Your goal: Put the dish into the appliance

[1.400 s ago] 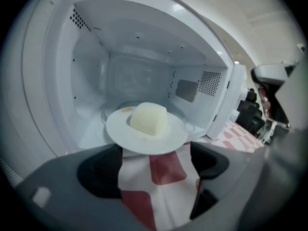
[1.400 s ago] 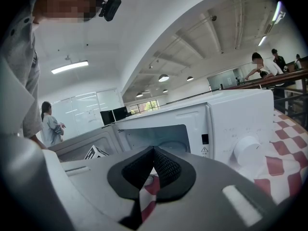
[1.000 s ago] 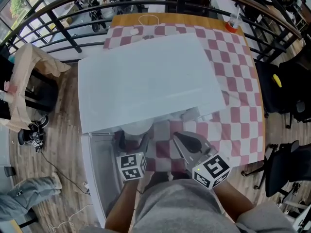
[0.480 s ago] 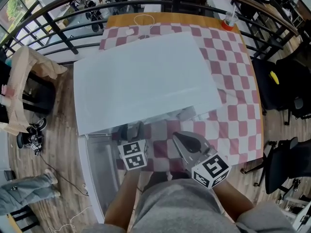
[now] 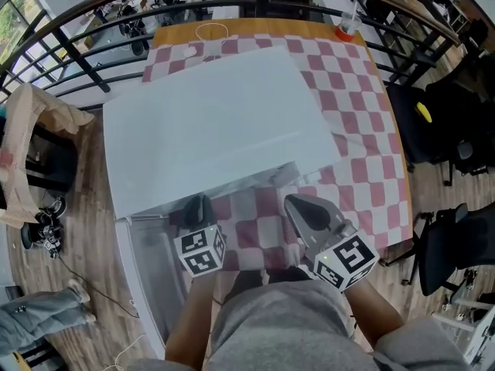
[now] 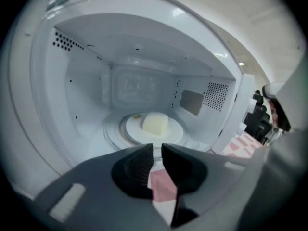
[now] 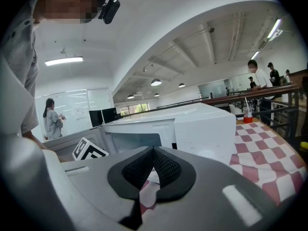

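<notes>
The white dish [image 6: 153, 129] with a pale yellow block of food [image 6: 155, 123] lies on the turntable inside the open microwave [image 5: 209, 122]. My left gripper [image 6: 157, 148] hovers just outside the cavity mouth, apart from the dish. Its jaws have just been closing and stand down to a thin slit with nothing between them. In the head view the left gripper [image 5: 197, 205] sits under the microwave's front edge. My right gripper [image 5: 300, 205] is shut and empty, over the checked cloth beside the microwave [image 7: 192, 124].
The microwave door [image 5: 151, 261] hangs open to the left of my left hand. A pink-and-white checked cloth [image 5: 363, 130] covers the table. A cup with a straw [image 5: 346, 28] stands at the far right corner. A dark railing [image 5: 93, 22] runs behind the table.
The white dish, seen at the left gripper's tips a second ago, is out of the head view. The left jaws have closed. The right gripper has shifted slightly.
</notes>
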The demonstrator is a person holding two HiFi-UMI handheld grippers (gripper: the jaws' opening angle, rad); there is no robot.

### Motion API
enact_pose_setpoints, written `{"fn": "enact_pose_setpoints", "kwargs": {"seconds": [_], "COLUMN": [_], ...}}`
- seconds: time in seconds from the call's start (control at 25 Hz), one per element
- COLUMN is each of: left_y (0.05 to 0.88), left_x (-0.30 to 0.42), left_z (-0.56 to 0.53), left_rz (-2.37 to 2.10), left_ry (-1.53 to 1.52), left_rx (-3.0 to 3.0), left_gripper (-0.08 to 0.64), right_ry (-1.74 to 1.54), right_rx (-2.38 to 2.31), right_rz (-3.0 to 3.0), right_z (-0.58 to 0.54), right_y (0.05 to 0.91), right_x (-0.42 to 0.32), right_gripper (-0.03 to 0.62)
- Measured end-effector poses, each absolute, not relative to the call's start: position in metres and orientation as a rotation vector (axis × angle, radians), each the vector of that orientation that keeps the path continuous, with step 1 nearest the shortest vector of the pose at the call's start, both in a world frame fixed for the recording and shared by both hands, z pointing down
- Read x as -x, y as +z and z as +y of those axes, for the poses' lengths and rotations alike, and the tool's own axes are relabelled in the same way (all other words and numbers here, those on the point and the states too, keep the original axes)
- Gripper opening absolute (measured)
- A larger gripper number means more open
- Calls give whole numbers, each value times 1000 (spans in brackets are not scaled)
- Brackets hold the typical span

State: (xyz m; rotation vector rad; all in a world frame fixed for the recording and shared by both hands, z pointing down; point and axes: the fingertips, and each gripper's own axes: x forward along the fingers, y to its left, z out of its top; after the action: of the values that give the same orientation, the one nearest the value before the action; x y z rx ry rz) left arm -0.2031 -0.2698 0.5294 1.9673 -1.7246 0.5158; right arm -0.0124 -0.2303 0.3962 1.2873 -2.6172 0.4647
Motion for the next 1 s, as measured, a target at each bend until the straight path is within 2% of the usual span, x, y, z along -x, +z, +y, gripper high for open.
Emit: {"fn": "enact_pose_setpoints", "kwargs": {"seconds": [0.12, 0.48, 0.8, 1.0], "left_y": [515, 429, 413, 389], "left_x": [197, 166, 170, 170], "left_z": [-254, -224, -178, -140], "left_rz": [-1708, -1689, -1664, -1747], "left_ry": [451, 250, 245, 238], "left_rx": [-1999, -2260, -2275, -2285], "left_gripper": [12, 11, 11, 11], "right_ry": [426, 397, 375, 309], "right_rx": [-1335, -1445, -1374, -1316], "right_rz": [-2591, -2597, -2628, -2658], "right_z": [-227, -199, -175, -153], "right_y": [385, 340, 331, 322], "right_x": [-1, -8, 9, -6], "right_gripper": [0, 0, 0, 0]}}
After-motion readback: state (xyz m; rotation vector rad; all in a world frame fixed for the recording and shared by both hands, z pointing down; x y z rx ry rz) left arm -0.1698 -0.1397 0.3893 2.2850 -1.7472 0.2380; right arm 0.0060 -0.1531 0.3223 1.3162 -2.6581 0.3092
